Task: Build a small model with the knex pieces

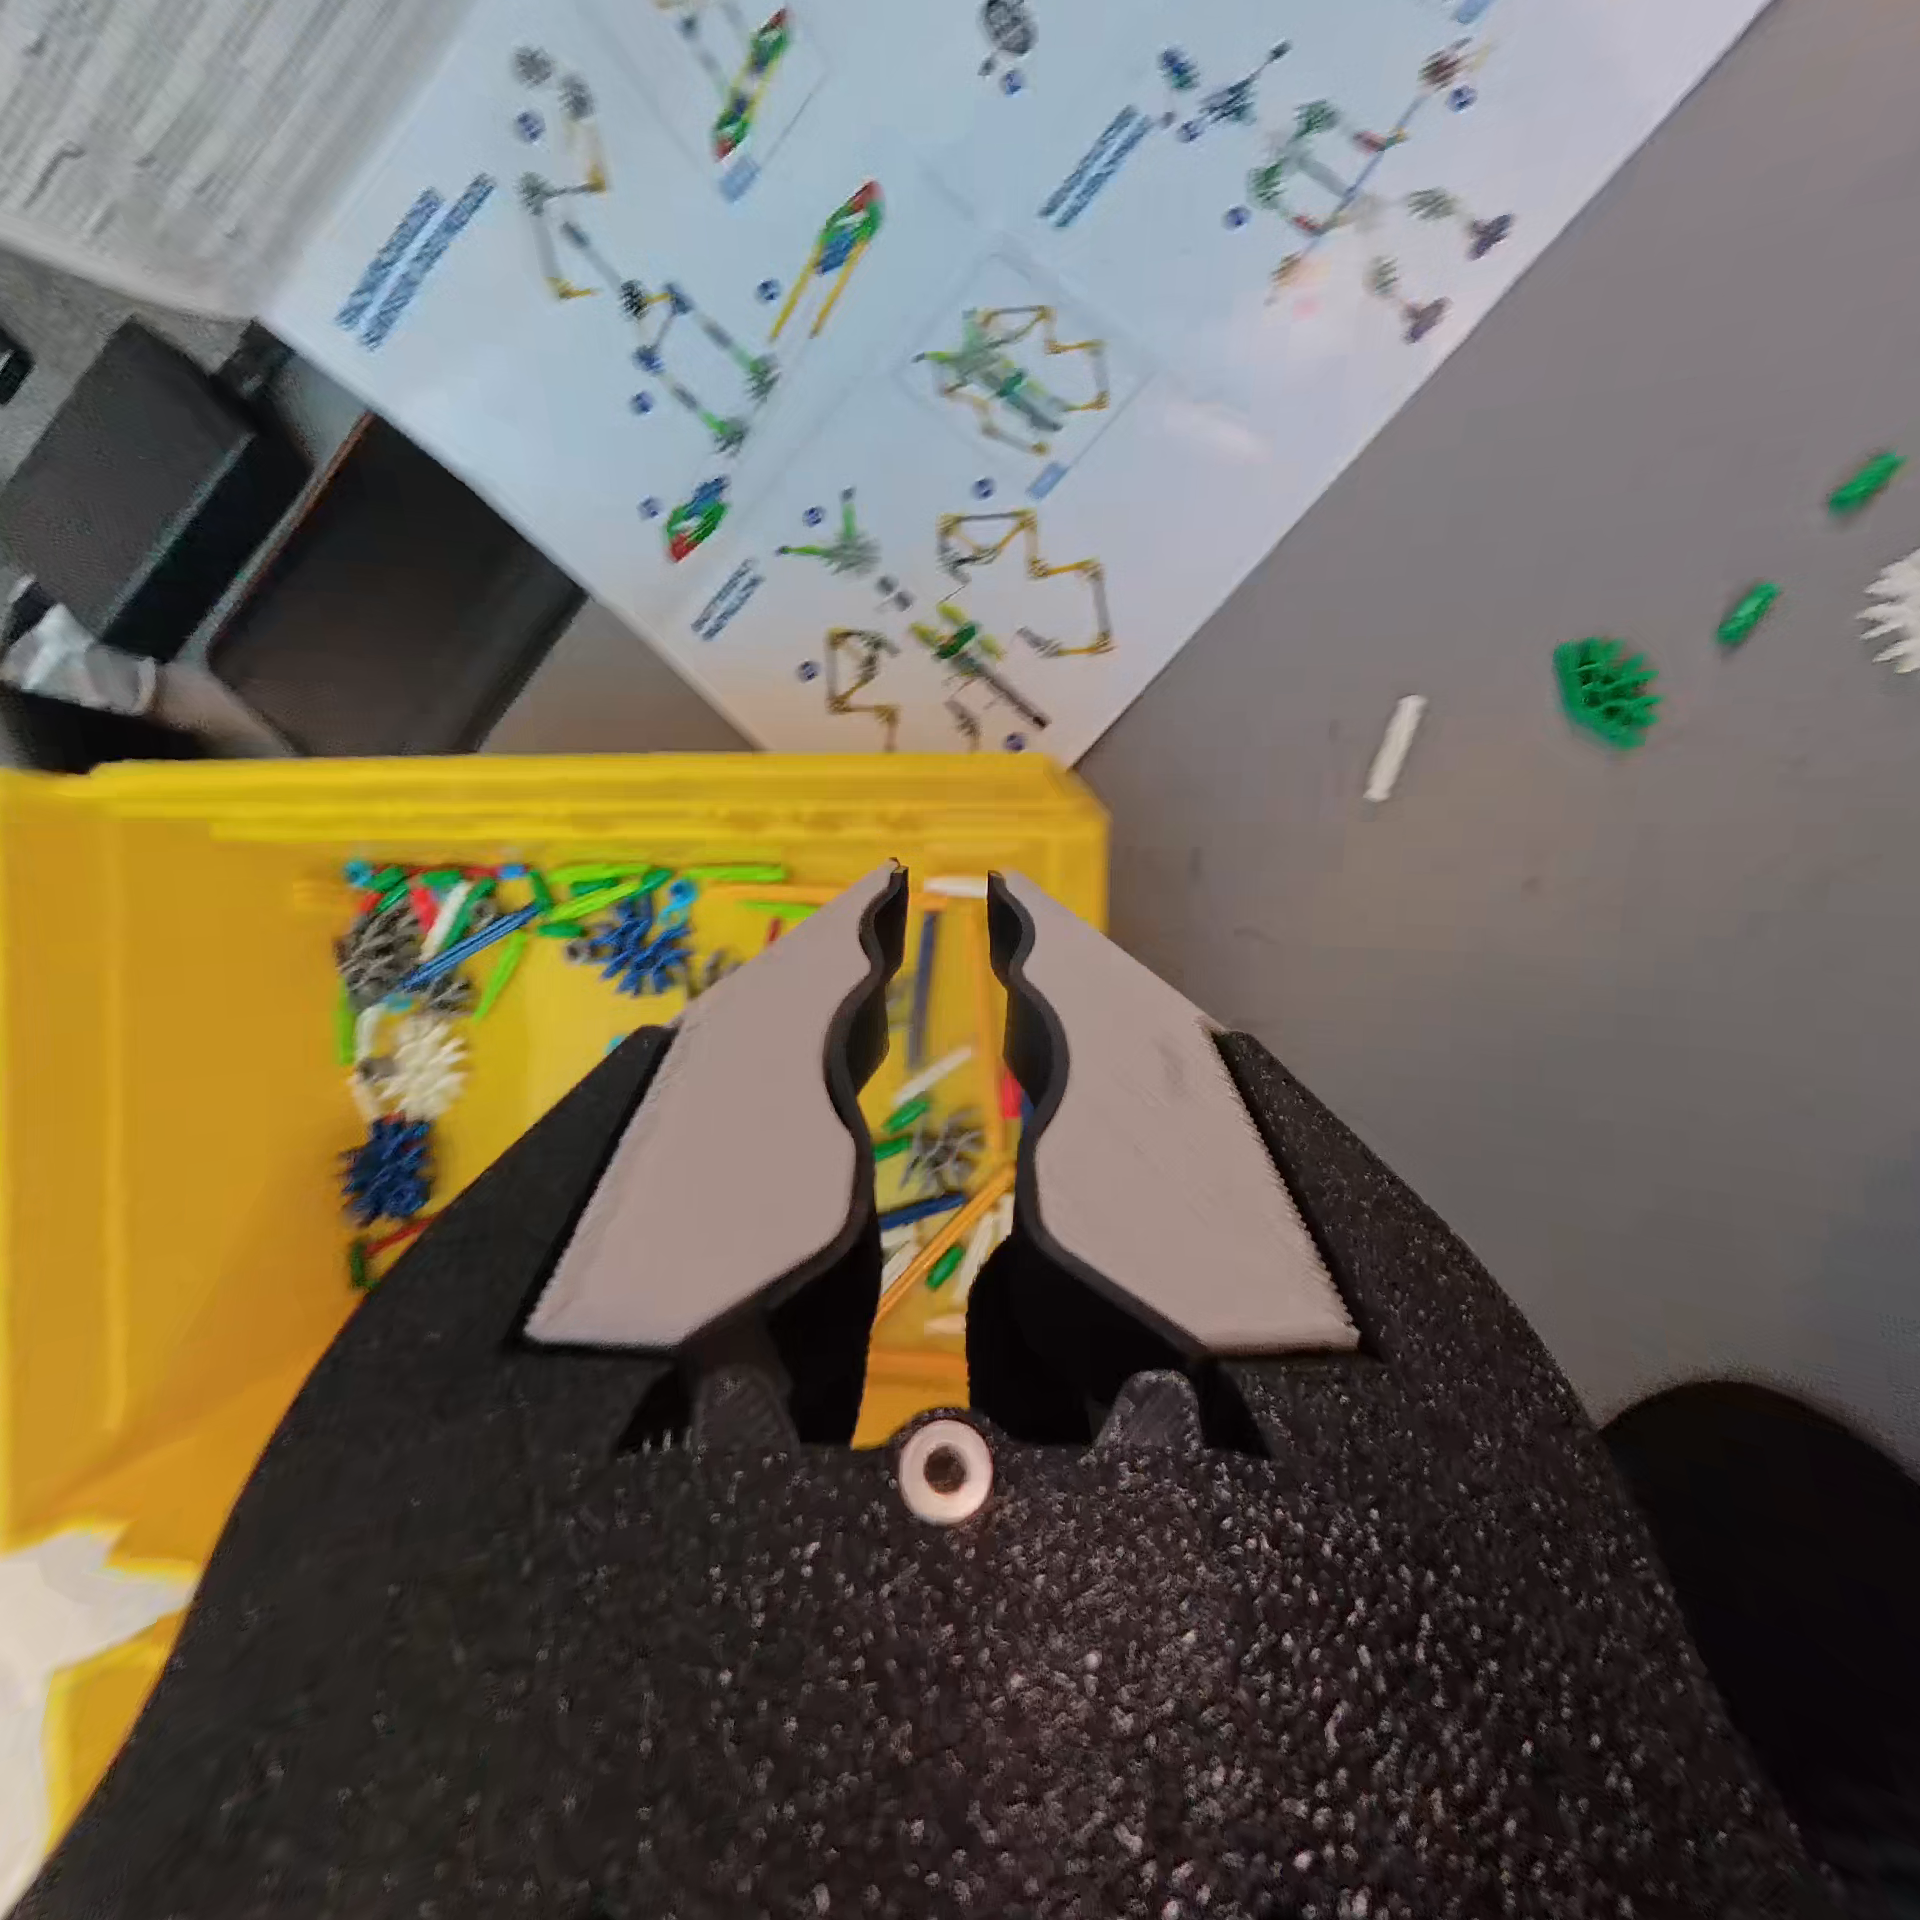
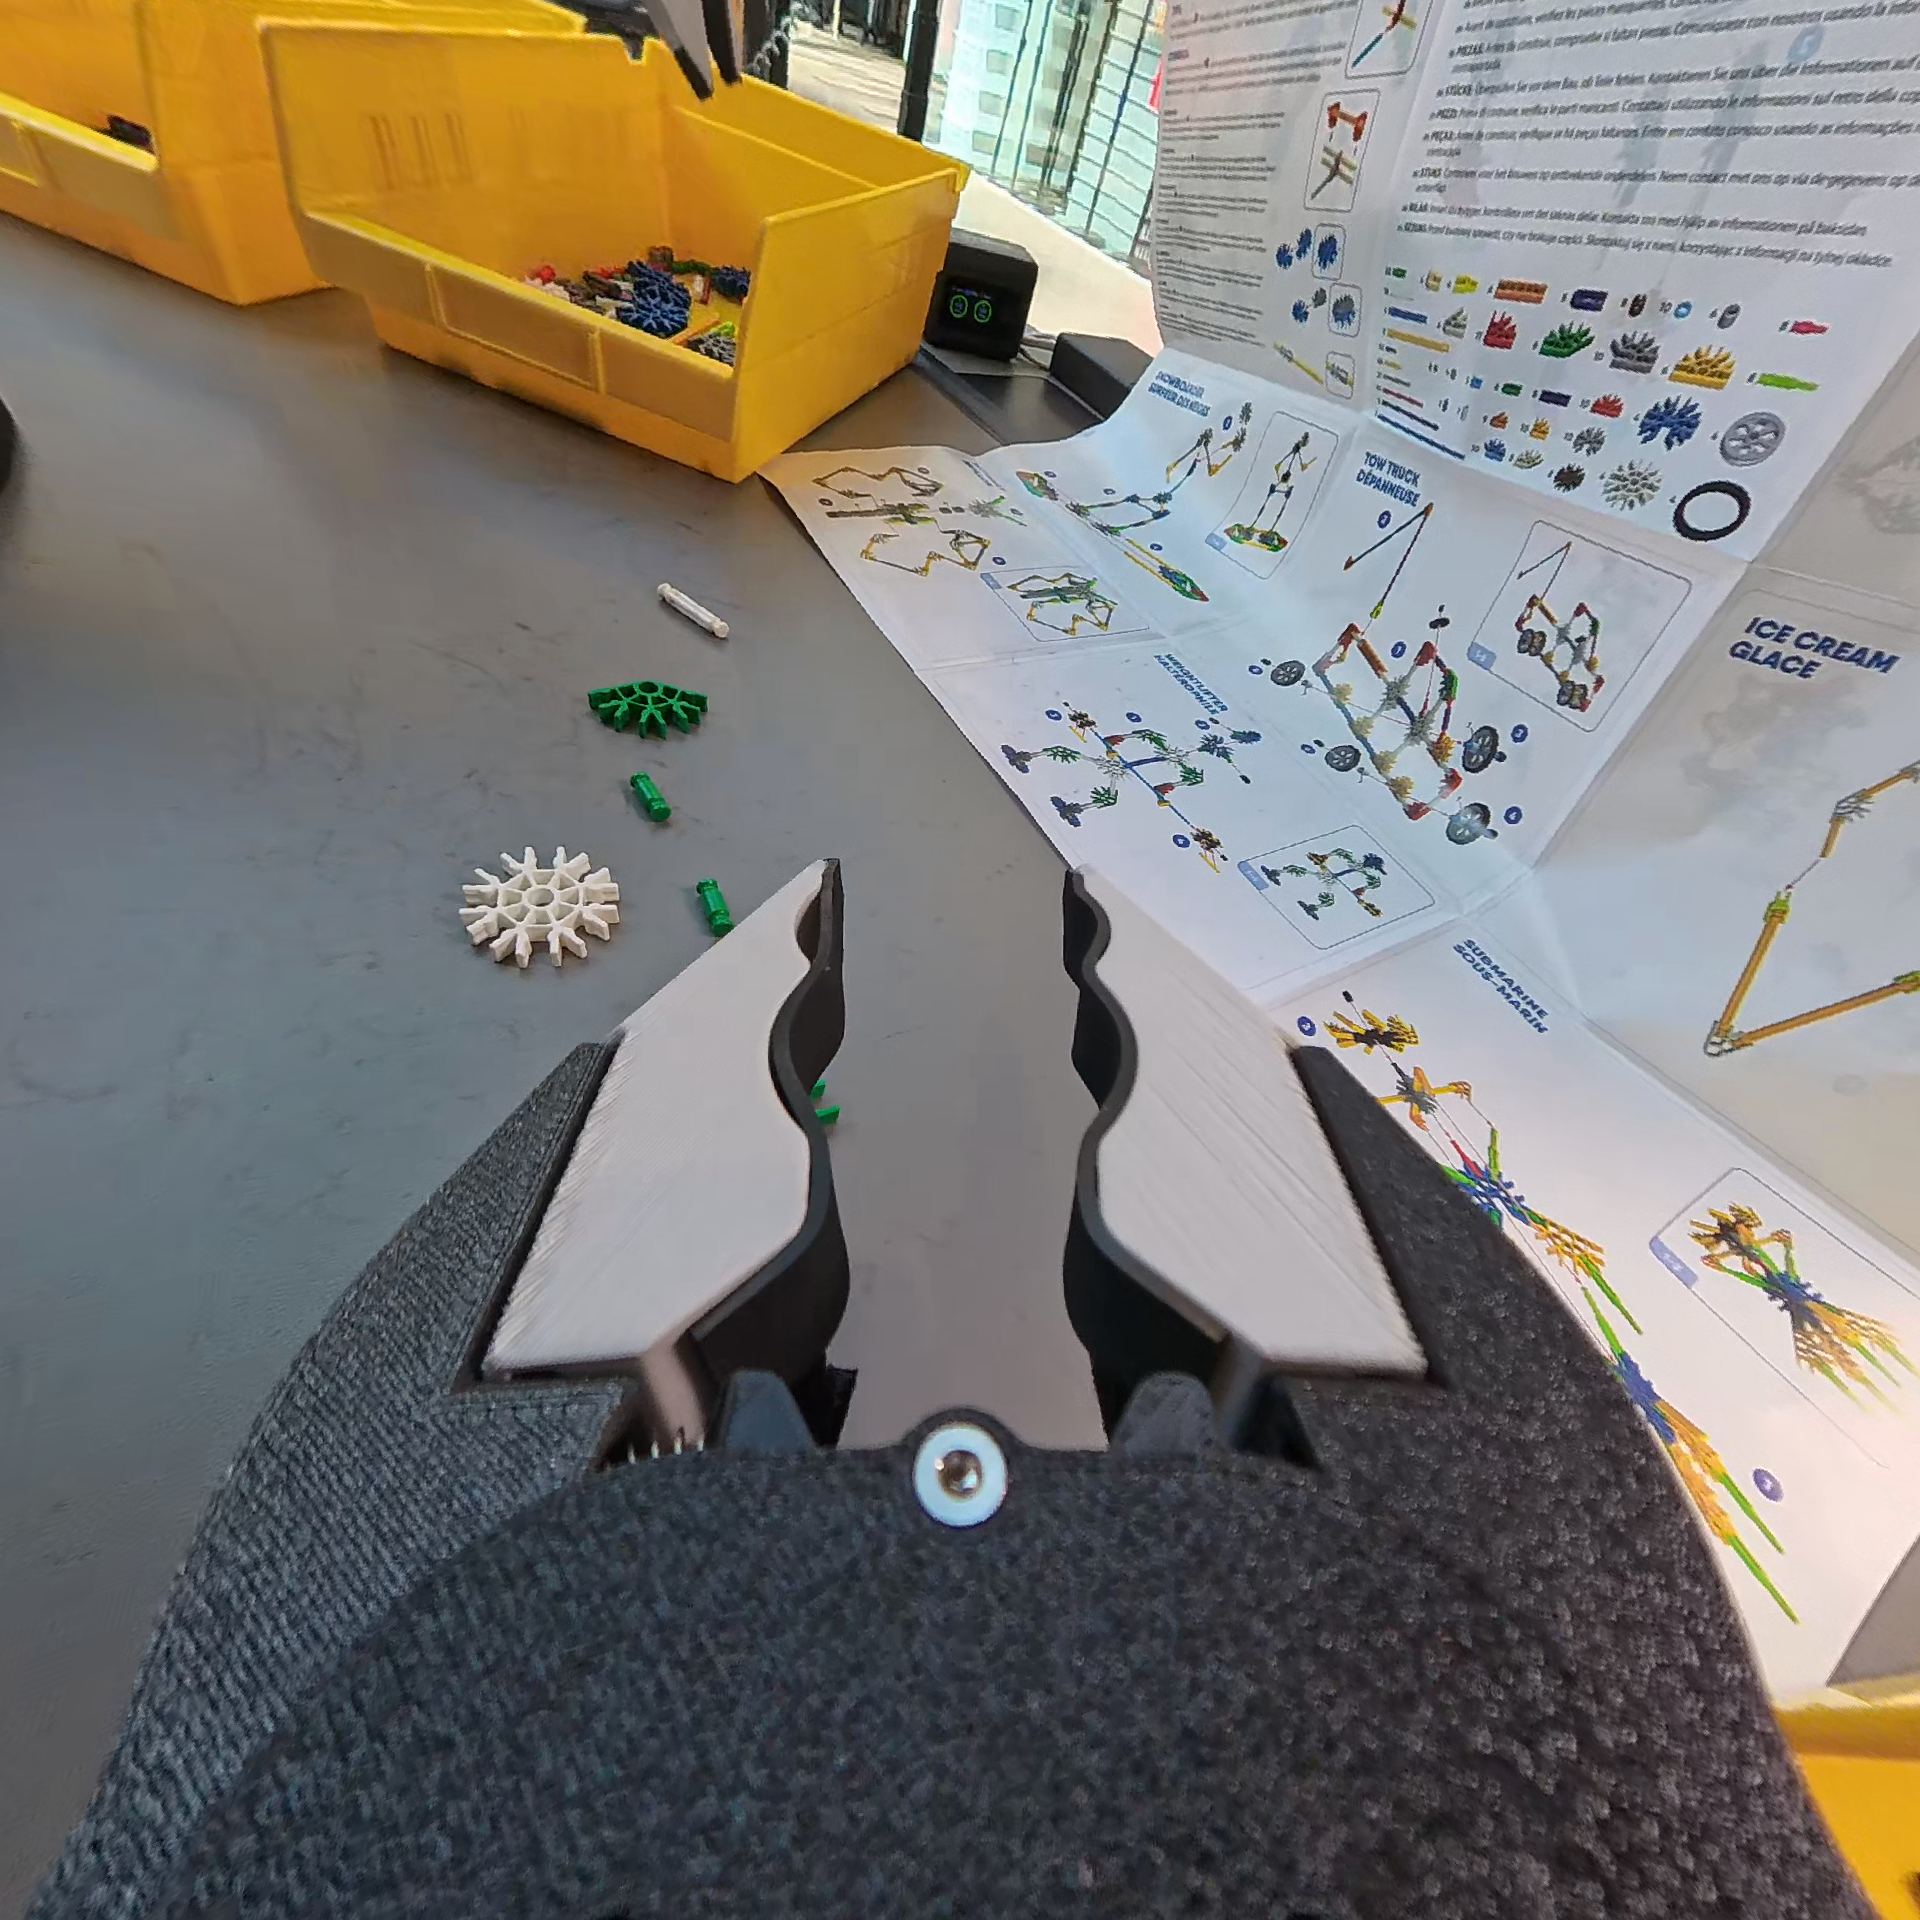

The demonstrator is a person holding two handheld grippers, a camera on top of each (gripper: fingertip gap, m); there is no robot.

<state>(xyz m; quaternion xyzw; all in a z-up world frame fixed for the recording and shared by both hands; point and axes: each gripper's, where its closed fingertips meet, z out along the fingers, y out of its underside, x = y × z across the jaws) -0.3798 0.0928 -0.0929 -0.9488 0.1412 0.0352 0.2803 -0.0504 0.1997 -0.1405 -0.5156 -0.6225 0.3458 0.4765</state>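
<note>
Yellow bin (image 1: pixel 582 800) of mixed building pieces sits far-left on the desk (image 2: pixel 260 582); left tool (image 1: pixel 945 883) tilts down over it, slightly parted, empty. Right tool (image 2: pixel 951 883) hovers low, wide apart, empty, near white connector (image 2: pixel 540 904).

L tongs (image 1: pixel 945 883) narrow, R tongs (image 2: pixel 951 883) wide.

yellow bins (image 2: pixel 582 343): 2 | green rods (image 2: pixel 649 797): 2 | white connector (image 2: pixel 540 904): 1
</note>
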